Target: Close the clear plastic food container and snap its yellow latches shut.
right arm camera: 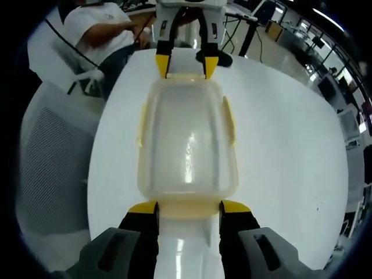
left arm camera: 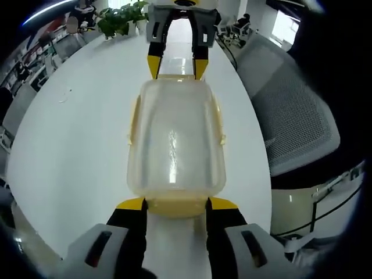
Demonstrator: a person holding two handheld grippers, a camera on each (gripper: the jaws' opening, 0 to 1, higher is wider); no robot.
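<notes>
While the white table (left arm camera: 75, 151) takes up most of both views, a grey mesh chair (left arm camera: 290, 116) sits off its right edge in the left gripper view, and the same sort of chair (right arm camera: 52, 168) sits off the left edge in the right gripper view. Far end of table: green plant (left arm camera: 119, 18) in left gripper view; seated person in white shirt (right arm camera: 96, 29) in right gripper view.

Centre of table: clear plastic container (left arm camera: 176, 142), lid on, lying lengthwise btwn the two grippers. Yellow latches run along both long sides (left arm camera: 133, 122), and one at each short end (left arm camera: 176, 206).

Left gripper (left arm camera: 176, 204) at the near end in its own view, jaws spread abt the width of the end latch, yellow tips just beside the container's corners; holding nothing that I can make out. Right gripper (right arm camera: 188, 208) same story at the opposite end in its view: jaws apart, tips flanking the end latch (right arm camera: 188, 210), touching or a hair off, can't tell. Each gripper shows at the far end of the other's view, e.g. right one (left arm camera: 176, 68) with tips at the container's far rim.
</notes>
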